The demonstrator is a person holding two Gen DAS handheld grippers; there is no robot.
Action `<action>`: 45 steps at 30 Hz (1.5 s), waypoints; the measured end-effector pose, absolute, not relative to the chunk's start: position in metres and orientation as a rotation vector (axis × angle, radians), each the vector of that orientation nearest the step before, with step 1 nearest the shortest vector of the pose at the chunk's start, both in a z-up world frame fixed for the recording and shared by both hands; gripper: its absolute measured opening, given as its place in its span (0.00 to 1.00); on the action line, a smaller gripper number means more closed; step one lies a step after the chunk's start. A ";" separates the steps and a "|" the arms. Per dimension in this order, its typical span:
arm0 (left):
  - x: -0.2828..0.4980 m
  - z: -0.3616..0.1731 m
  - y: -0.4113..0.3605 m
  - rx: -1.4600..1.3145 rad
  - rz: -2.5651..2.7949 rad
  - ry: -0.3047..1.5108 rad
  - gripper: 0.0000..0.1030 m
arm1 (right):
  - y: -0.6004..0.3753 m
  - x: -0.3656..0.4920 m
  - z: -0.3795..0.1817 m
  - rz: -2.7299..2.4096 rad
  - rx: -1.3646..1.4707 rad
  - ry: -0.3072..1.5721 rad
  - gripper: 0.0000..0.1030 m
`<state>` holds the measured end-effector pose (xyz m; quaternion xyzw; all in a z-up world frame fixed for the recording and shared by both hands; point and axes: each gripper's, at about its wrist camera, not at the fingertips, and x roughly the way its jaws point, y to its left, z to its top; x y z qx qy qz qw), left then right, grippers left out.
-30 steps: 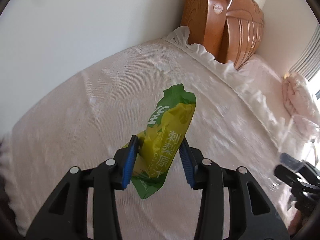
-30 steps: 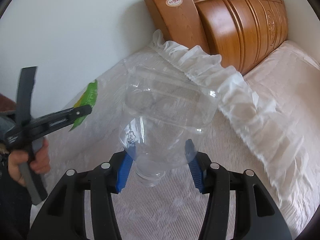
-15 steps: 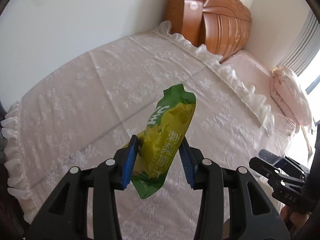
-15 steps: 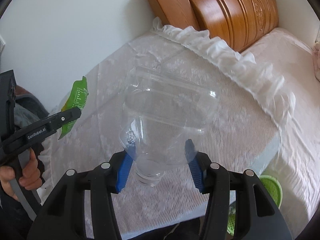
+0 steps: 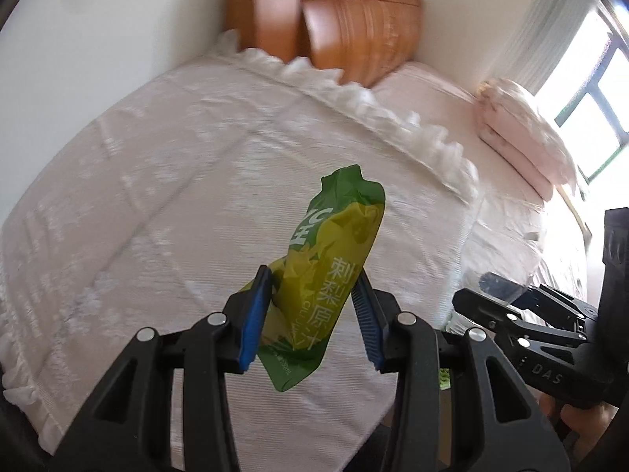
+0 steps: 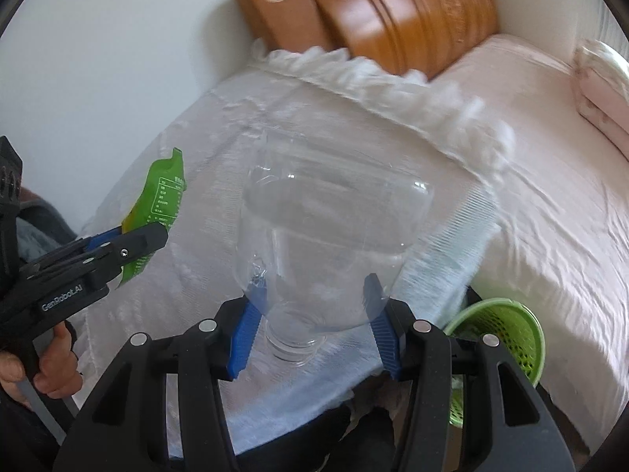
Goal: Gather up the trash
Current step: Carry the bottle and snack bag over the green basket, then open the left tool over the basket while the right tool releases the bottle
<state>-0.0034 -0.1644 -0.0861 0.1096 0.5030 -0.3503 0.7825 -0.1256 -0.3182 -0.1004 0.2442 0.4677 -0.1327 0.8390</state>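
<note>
My left gripper (image 5: 312, 314) is shut on a green and yellow juice pouch (image 5: 330, 271) and holds it up above the white lace-covered table (image 5: 177, 196). The pouch also shows in the right wrist view (image 6: 161, 212). My right gripper (image 6: 314, 322) is shut on a clear, empty plastic bottle (image 6: 330, 236), held neck down above the same table. A green mesh trash basket (image 6: 503, 338) stands on the floor at the lower right, beside the table's corner. The right gripper also shows in the left wrist view (image 5: 523, 314).
A bed (image 6: 550, 181) with a pale pink sheet lies to the right, with a folded pink quilt (image 5: 523, 133) on it. A wooden headboard (image 6: 393, 11) stands against the wall at the back. A window (image 5: 597, 90) is at the far right.
Both grippers have pulled back and swung right with their loads. The table looks farther off, and the green basket has come into the right wrist view.
</note>
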 end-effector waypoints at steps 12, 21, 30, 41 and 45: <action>-0.120 -0.076 -0.265 0.352 -0.918 1.049 0.40 | -0.402 -0.249 -0.095 -0.413 0.546 0.933 0.51; -0.212 -0.104 -0.344 0.397 -0.985 1.125 0.40 | -0.471 -0.364 -0.104 -0.498 0.585 0.931 0.51; -0.264 -0.147 -0.385 0.475 -1.009 1.210 0.46 | -0.494 -0.415 -0.114 -0.530 0.626 0.928 0.51; -0.272 -0.134 -0.372 0.447 -0.932 1.155 0.89 | -0.496 -0.419 -0.137 -0.495 0.638 0.960 0.51; -0.261 -0.120 -0.353 0.435 -0.870 1.125 0.92 | -0.495 -0.396 -0.162 -0.428 0.661 1.002 0.51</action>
